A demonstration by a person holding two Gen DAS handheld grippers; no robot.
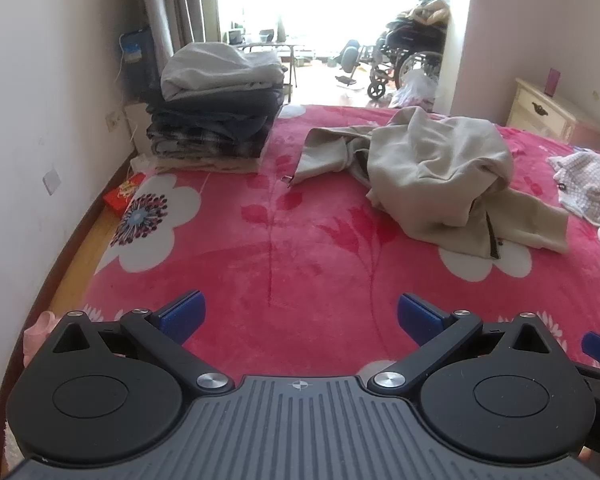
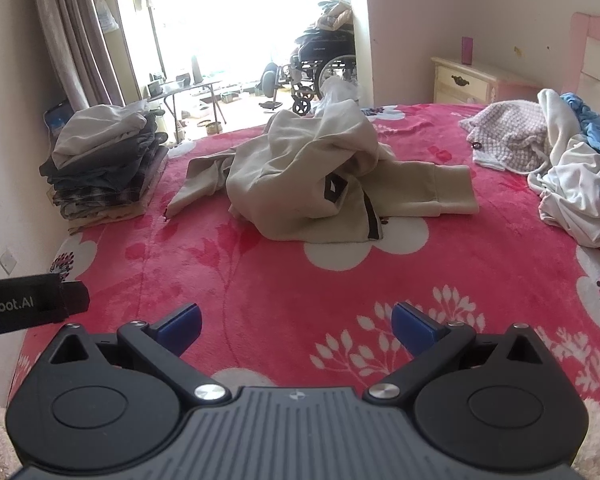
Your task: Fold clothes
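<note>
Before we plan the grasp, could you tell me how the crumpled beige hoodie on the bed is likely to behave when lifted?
The beige hoodie lies in soft, slumped folds, so it will probably drape limply. Its splayed sleeve would likely trail behind. The thick fabric suggests moderate weight, unlikely to slip from the pads.

wheelchair (image 2: 320, 64) in bright doorway, cream nightstand (image 2: 466, 80) by far wall, grey curtain (image 1: 172, 4) at left.
</note>
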